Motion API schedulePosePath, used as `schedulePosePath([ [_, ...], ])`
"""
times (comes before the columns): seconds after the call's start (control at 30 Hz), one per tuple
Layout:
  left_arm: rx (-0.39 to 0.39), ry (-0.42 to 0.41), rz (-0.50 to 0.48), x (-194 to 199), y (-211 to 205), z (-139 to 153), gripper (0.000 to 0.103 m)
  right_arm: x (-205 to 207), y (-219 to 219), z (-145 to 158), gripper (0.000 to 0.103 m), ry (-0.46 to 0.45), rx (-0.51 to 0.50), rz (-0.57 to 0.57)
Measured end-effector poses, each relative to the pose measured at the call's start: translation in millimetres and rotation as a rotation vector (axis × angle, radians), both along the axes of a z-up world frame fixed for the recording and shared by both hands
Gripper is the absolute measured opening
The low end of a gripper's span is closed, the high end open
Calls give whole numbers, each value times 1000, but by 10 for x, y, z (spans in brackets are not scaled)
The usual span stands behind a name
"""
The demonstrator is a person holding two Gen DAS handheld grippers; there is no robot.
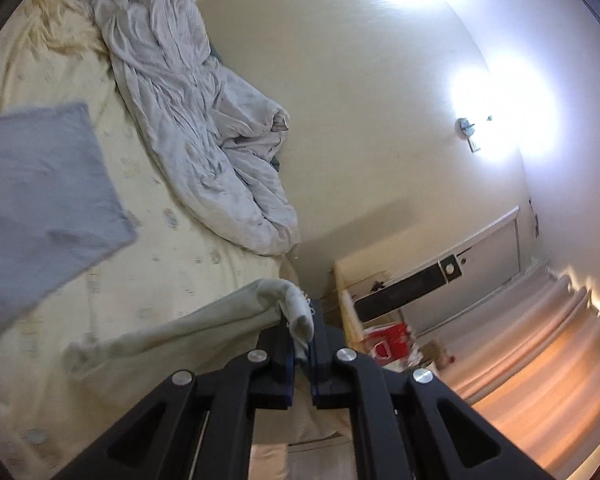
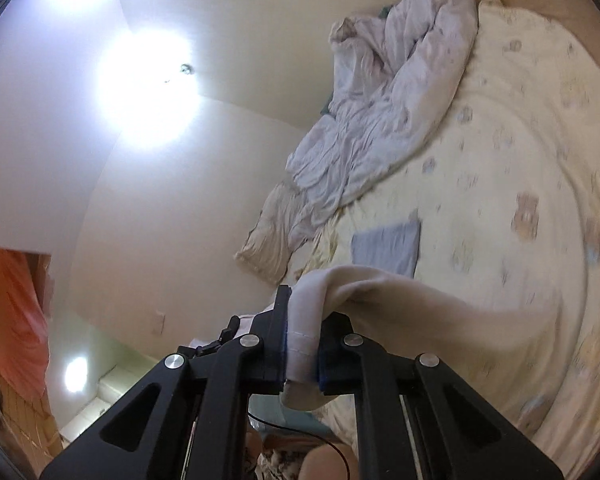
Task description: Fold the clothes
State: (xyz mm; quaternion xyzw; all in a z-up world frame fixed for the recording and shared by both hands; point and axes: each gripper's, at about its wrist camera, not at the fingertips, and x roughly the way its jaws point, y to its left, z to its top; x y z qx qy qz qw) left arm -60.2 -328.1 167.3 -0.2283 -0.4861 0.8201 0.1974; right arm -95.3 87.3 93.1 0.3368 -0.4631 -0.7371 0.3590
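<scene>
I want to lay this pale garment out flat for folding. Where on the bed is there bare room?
The bedsheet lies bare between the crumpled duvet by the wall and the near edge, beyond the folded blue cloth. It is crowded along the wall side. Both the left gripper and right gripper hold the pale garment.

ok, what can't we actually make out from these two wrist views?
- Pale garment: right view, its far end smears with motion blur; left view, the left hand-held gripper covers the pinched corner.
- What kind of garment it is: only bunched folds show in either view.
- Folded blue cloth: cut off by the left view's edge, blurred in the right view.
- Ceiling fixtures: washed out by lamp glare in both views.
- Right hand-held gripper: fabric hides its pads.
</scene>
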Motion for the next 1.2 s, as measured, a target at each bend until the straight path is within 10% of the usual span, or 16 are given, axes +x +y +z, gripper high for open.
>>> schedulePosePath([
  [0.27, -35, 104, -39, -833, 308, 397, 4, -646, 320, 569, 10, 93, 57, -58],
  [0.43, -18, 71, -59, -542, 404, 130, 4, -369, 365, 514, 10, 99, 109, -44],
  [0.6, 1, -213, -68, 259, 488, -951, 4, 370, 485, -426, 11, -60, 95, -17],
  [0.73, -60, -464, -57, 923, 562, -1963, 4, 1059, 574, -1794, 11, -367, 77, -19],
  [0.87, -71, -602, -49, 1250, 568, -2449, 6, 1527, 682, -2484, 15, -565, 80, -59],
  [1.2, -301, -361, -24, 1303, 599, -1527, 9, 1563, 1032, -1613, 16, -392, 511, -96],
])
